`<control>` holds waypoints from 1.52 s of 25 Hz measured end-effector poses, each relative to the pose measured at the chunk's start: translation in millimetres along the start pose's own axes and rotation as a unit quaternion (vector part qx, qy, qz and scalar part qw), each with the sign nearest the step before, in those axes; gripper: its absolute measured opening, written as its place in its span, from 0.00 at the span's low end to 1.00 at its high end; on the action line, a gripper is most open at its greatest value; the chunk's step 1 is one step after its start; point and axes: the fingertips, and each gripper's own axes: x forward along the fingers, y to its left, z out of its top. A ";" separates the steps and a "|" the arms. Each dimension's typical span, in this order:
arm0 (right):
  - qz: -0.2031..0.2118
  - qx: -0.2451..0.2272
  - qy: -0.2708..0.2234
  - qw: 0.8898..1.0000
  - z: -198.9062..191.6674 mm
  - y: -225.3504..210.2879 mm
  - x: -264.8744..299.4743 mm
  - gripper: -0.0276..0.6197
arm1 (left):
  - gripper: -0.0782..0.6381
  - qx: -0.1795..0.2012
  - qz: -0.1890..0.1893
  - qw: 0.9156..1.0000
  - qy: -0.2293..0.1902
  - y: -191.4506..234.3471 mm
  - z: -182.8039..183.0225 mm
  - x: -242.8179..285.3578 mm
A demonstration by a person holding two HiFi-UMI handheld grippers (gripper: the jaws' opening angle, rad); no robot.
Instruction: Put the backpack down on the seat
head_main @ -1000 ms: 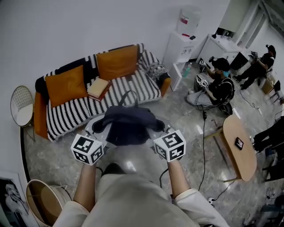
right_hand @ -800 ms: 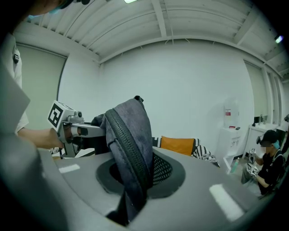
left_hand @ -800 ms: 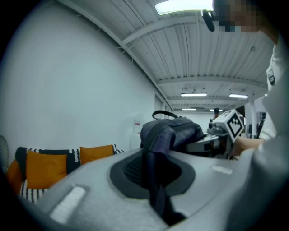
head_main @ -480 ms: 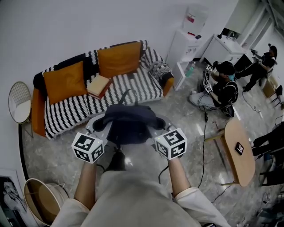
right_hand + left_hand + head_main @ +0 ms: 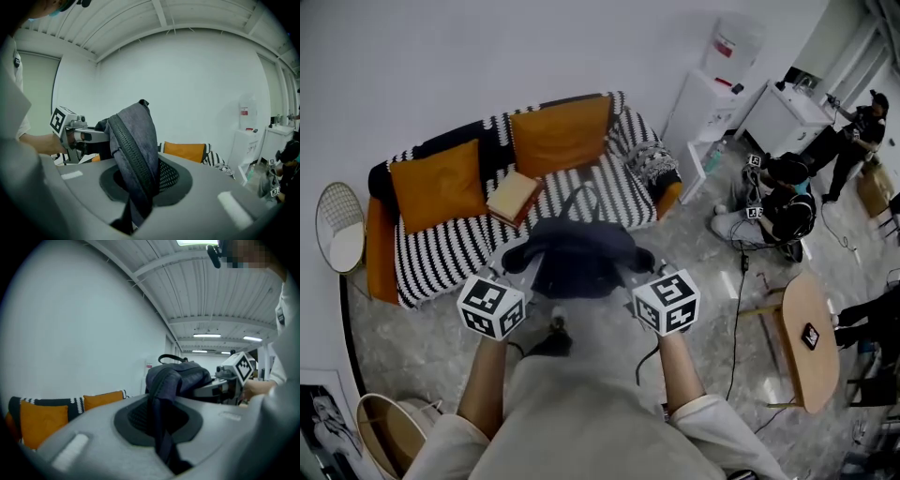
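**Backpack in the air, seat not yet reached**

The dark backpack [image 5: 577, 259] hangs between the two tools, lifted clear of the floor [image 5: 422, 342] and touching nothing else. The left hand-held gripper [image 5: 157, 423] is closed almost completely on a dark strap that runs down between its jaws. The right hand-held gripper [image 5: 137, 183] is clamped narrow on a fold of the bag's fabric along its zipper. Both grips look firm, one on each side of the bag.

The striped sofa [image 5: 455, 251] stands directly ahead against the wall, with two orange cushions [image 5: 434, 183] on its back and a book-like object [image 5: 514, 197] lying on the seat near the middle. From the head view the bag sits at the sofa's front edge; whether its far side is already above the seat cannot be told.

So the pick-up and most of the carry appear done. What seems left: bring the bag over a free stretch of seat, lower it until it rests, then open both jaws.
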 end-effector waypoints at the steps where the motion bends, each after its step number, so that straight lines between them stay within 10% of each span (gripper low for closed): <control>1: -0.001 0.001 0.000 1.000 5.6 -7.5 10.2 0.12 | 0.14 0.001 -0.001 1.000 0.000 10.3 4.3 8.7; 17: -0.025 0.015 0.013 0.999 56.8 -115.2 148.9 0.12 | 0.14 -0.016 -0.025 0.999 0.014 144.0 33.1 132.6; 38: -0.038 0.026 0.056 0.997 42.6 -191.9 238.5 0.12 | 0.14 -0.024 -0.053 0.997 0.054 220.8 5.8 224.6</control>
